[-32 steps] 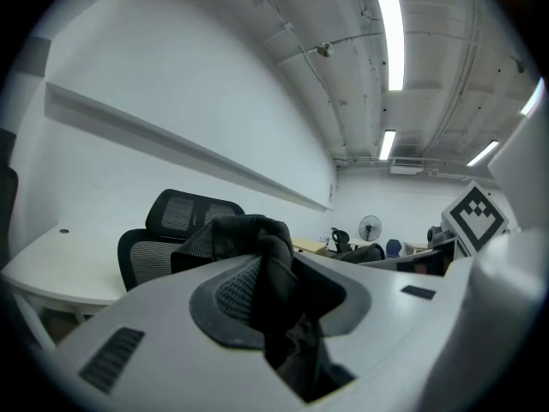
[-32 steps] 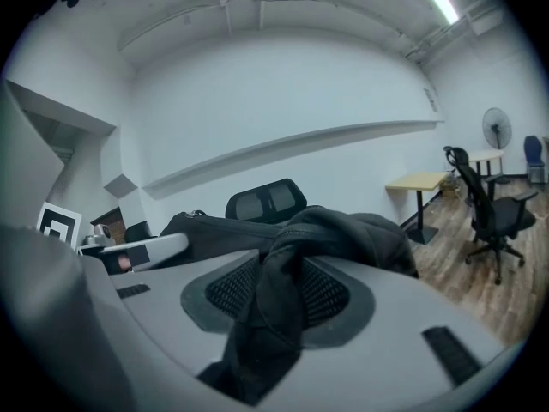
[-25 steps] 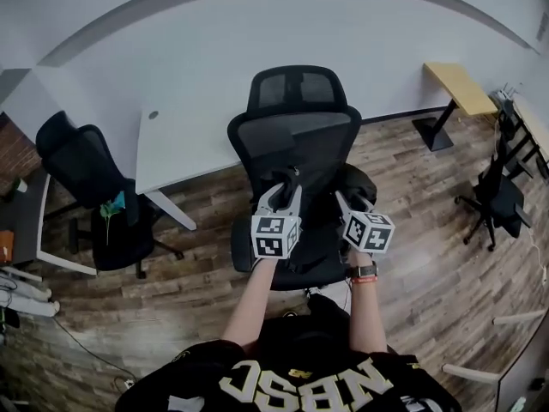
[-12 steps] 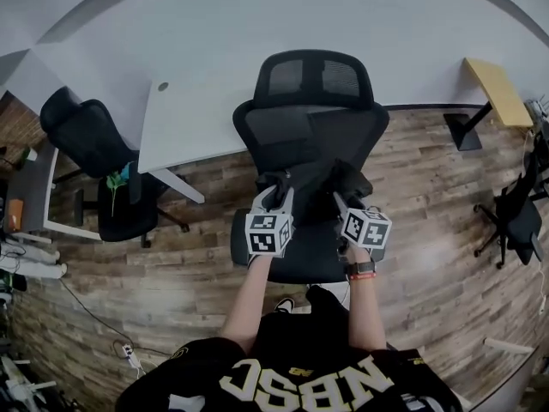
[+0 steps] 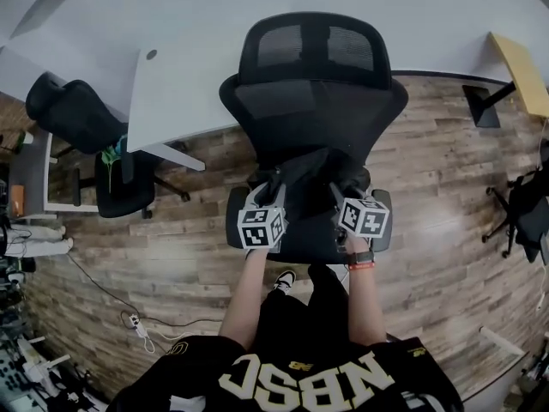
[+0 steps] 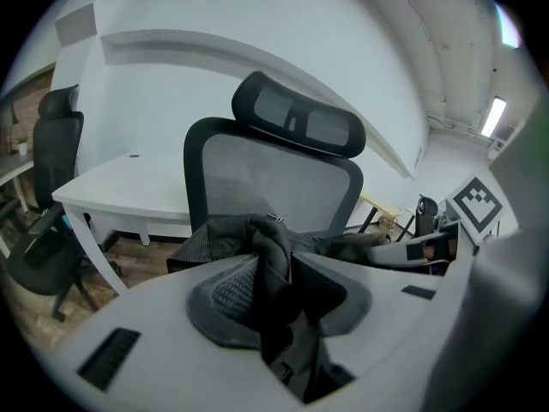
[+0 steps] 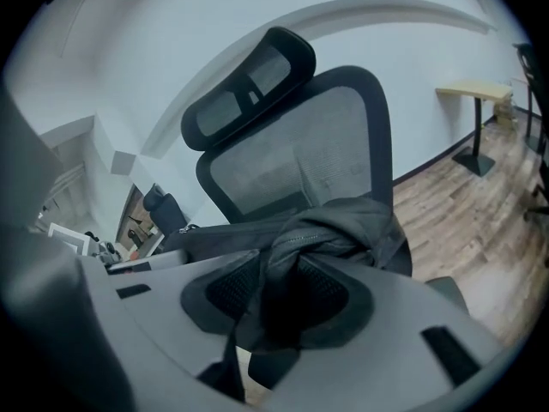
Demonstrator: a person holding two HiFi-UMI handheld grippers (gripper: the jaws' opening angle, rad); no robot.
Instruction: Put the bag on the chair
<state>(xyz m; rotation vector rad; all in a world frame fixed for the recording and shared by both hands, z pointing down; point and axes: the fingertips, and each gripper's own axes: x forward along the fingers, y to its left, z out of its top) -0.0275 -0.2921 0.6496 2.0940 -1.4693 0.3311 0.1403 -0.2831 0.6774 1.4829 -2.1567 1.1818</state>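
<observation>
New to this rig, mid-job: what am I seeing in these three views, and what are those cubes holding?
No robot: a person carries a claw in each hand; the marked cubes are part of them. The head view looks down from the person's head; each other camera rides on one claw. The left claw and right claw both pinch the black bag, held over the seat of the chair. Whether it rests there yet, I cannot tell. A white desk stands behind.
</observation>
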